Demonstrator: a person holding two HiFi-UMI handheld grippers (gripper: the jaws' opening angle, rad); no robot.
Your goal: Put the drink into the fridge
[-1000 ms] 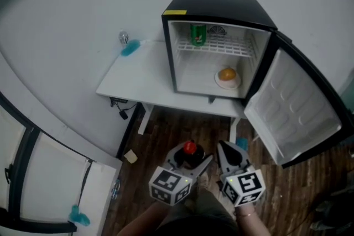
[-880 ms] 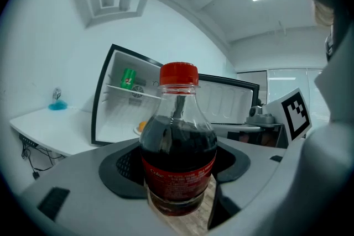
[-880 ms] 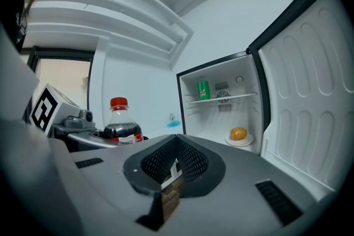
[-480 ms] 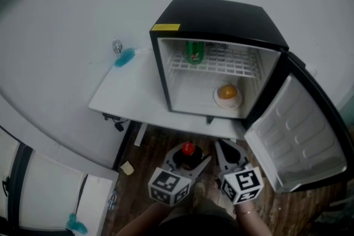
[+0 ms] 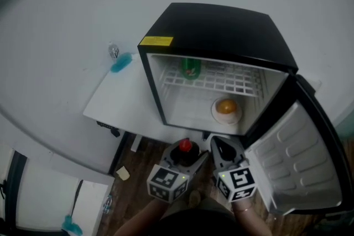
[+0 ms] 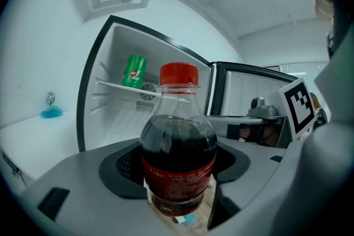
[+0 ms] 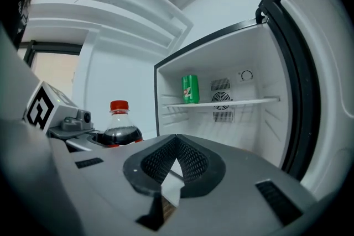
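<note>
A cola bottle with a red cap stands upright between the jaws of my left gripper, which is shut on it; in the left gripper view the bottle fills the centre. My right gripper is beside it on the right, shut with nothing held, its pads meeting at the tip. Both point at the black mini fridge, just short of its open front. The door hangs open to the right. A green can stands on the wire shelf.
An orange thing on a white plate sits on the fridge floor at the right. The fridge stands on a white table carrying a blue object. Below the grippers is wooden floor with a small tan scrap.
Both grippers have moved forward toward the fridge, the bottle still in the left one. The fridge opening now lies much closer, right in front of the jaws.
</note>
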